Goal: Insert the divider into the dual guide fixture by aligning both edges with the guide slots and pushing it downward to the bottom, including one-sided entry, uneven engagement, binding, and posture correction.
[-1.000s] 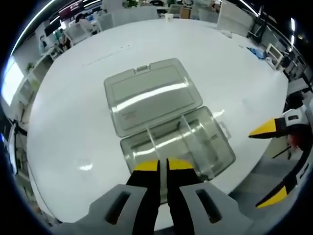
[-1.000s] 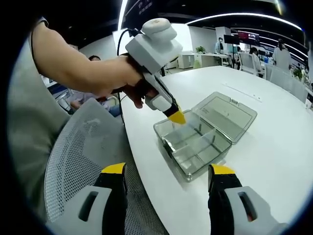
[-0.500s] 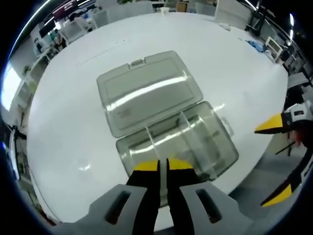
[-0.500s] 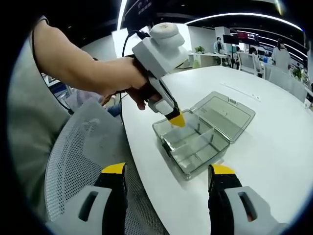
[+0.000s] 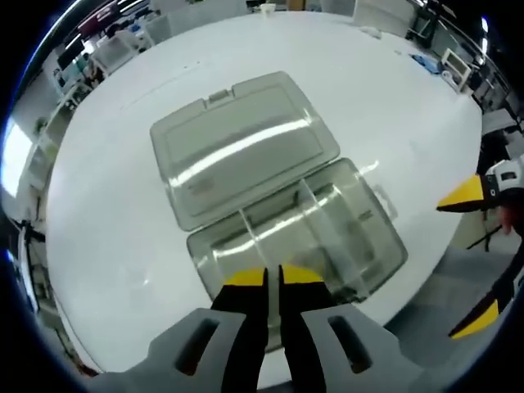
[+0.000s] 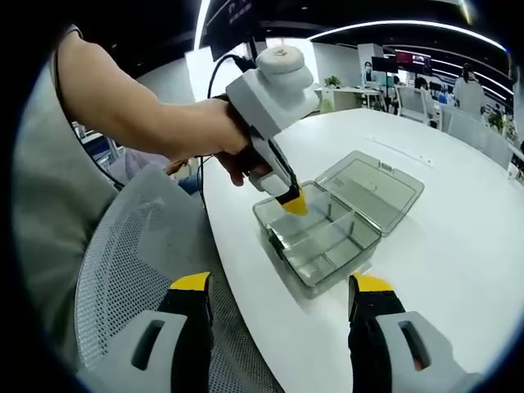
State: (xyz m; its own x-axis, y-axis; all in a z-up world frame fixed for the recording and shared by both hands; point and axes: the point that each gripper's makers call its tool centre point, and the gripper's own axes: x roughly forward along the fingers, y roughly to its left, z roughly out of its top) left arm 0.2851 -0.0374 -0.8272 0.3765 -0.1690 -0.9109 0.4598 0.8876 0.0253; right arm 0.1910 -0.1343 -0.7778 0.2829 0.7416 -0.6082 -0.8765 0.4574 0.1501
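A clear plastic box (image 5: pixel 360 221) lies on the white table (image 5: pixel 106 213) with its lid (image 5: pixel 246 143) folded open behind it; thin clear walls split the tray into compartments. My left gripper (image 5: pixel 272 277) hangs over the tray's near edge with its jaws pressed almost together on a thin clear divider (image 5: pixel 252 237) that stands on edge in the tray. In the right gripper view the left gripper (image 6: pixel 295 203), held by a hand, points down into the box (image 6: pixel 327 246) at its near-left end. My right gripper (image 6: pixel 282 286) stands open, short of the box, with nothing in it.
A grey mesh chair (image 6: pixel 123 270) sits against the table's edge below the right gripper. In the left gripper view the right gripper (image 5: pixel 471 255) shows at the right, off the table's rim. Desks and people stand far behind the table.
My left gripper has come lower and closer over the tray, so the box looks larger. In the right gripper view its tip has sunk slightly toward the box. The right gripper stays open.
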